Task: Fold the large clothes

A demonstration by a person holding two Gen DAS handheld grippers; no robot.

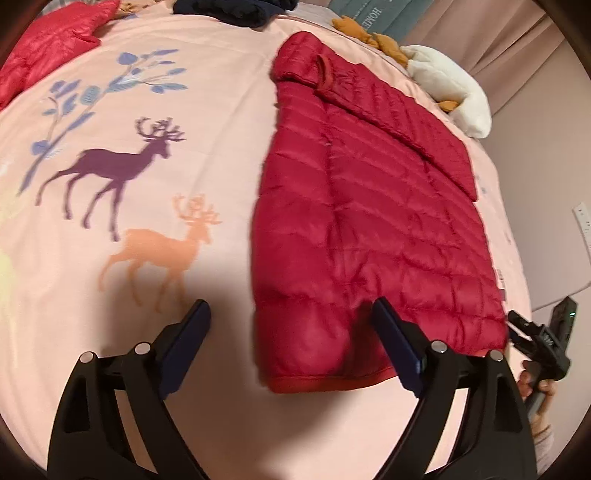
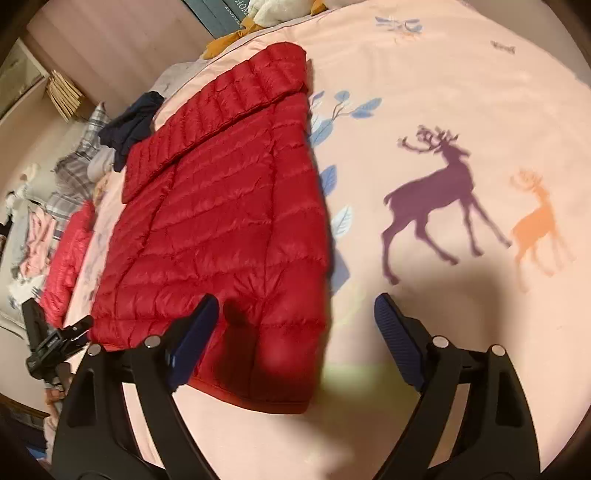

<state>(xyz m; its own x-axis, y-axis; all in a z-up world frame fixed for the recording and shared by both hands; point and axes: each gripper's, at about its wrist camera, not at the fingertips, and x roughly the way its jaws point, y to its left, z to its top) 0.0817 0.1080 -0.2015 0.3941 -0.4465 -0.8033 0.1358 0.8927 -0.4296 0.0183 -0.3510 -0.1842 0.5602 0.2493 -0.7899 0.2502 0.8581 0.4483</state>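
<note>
A red quilted puffer jacket (image 1: pixel 369 221) lies flat on the pink deer-print bedspread (image 1: pixel 147 295), folded lengthwise with a sleeve laid across its top. It also shows in the right wrist view (image 2: pixel 221 229). My left gripper (image 1: pixel 291 321) is open and empty, hovering above the hem's left corner. My right gripper (image 2: pixel 295 317) is open and empty above the hem's right corner. The right gripper also shows at the edge of the left wrist view (image 1: pixel 543 339), and the left gripper shows in the right wrist view (image 2: pixel 55 343).
A second red jacket (image 1: pixel 48 44) and a dark navy garment (image 1: pixel 236 11) lie at the far side of the bed. Plush toys (image 1: pixel 443 81) sit by the headboard. More clothes (image 2: pixel 74 166) are piled beyond the bed's left edge.
</note>
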